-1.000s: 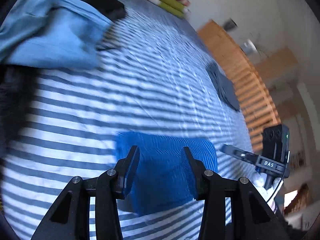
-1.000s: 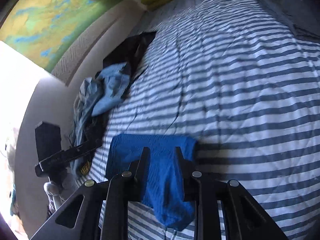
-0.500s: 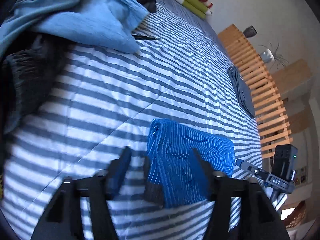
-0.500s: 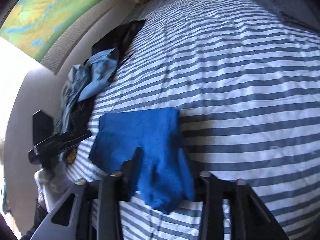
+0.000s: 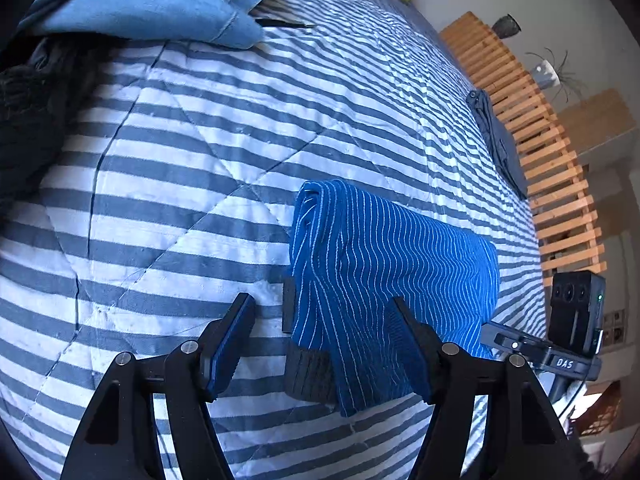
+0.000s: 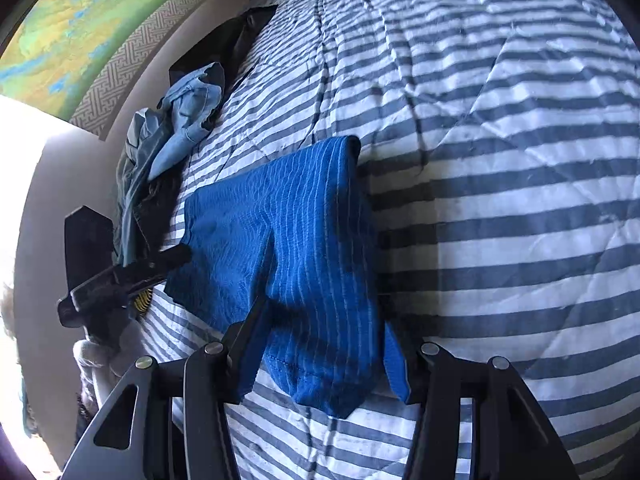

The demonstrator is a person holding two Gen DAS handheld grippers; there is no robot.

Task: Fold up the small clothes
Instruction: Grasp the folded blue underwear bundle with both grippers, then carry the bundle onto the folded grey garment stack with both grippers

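Left wrist view, pose: the left hand-held gripper (image 5: 320,340) tilts down toward the bed, jaws closing though a wide gap remains; one edge of the blue garment (image 5: 384,268) lies between them, the pads not pressing it
Left wrist view, garment: folded bright blue knit with thin pale wavy stripes and a dark ribbed band at its near edge, flat on the bed
Left wrist view, surroundings: quilted blue-and-white striped bedcover (image 5: 200,152); light blue clothing (image 5: 160,4) heaped at the far corner; a dark grey folded garment (image 5: 500,140) near a wooden slatted frame (image 5: 552,168)

Right wrist view, pose: the right hand-held gripper (image 6: 320,344) angles downward, jaws opening and partly spread, straddling the garment's (image 6: 304,240) near corner without clamping it
Right wrist view, surroundings: striped bedcover (image 6: 500,160), a pale wall (image 6: 48,208) beside it, the other gripper (image 6: 120,276) at the garment's far side
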